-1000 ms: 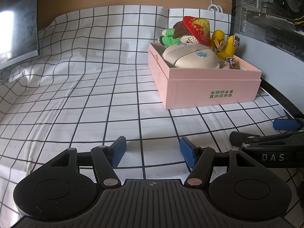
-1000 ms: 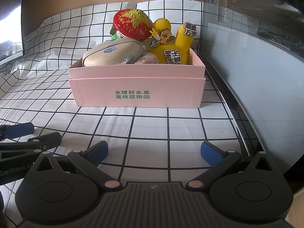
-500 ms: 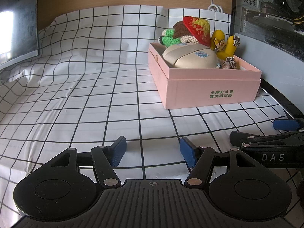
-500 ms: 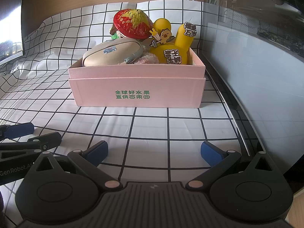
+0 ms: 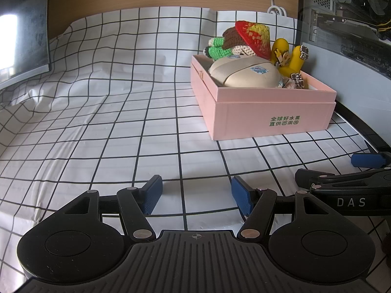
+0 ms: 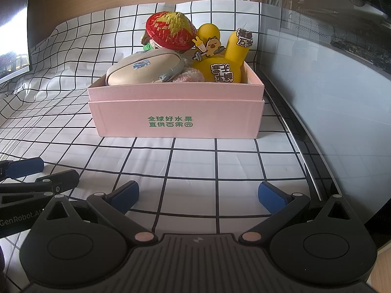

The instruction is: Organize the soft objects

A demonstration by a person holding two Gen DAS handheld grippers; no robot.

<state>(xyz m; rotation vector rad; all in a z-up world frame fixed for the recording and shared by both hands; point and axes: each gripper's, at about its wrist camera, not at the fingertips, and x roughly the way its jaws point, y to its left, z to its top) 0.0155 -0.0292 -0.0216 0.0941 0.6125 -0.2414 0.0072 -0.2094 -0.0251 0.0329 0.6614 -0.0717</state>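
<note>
- Pink box [image 6: 176, 114] near the right edge of the surface, standing on a grid-patterned cloth [image 5: 97, 127], just beside a dark glass panel [image 6: 330, 85].
- Packed inside: beige pouch [image 6: 141, 67] at the front left, yellow rubber toy [image 6: 220, 58] with stickers at the right, crocheted doll [image 5: 227, 45] at the back under a red and yellow woven hat [image 6: 169, 30], pink fluffy piece [image 6: 188, 76] between pouch and toy.
- Left gripper [image 5: 195, 195] low over the cloth, well short of the box, fingers [image 5: 152, 194] spread apart, holding nothing.
- Right gripper [image 6: 199, 196] facing the box's front wall, fingers [image 6: 272, 196] spread wider, likewise empty.
- Both grippers side by side, near the front edge.
</note>
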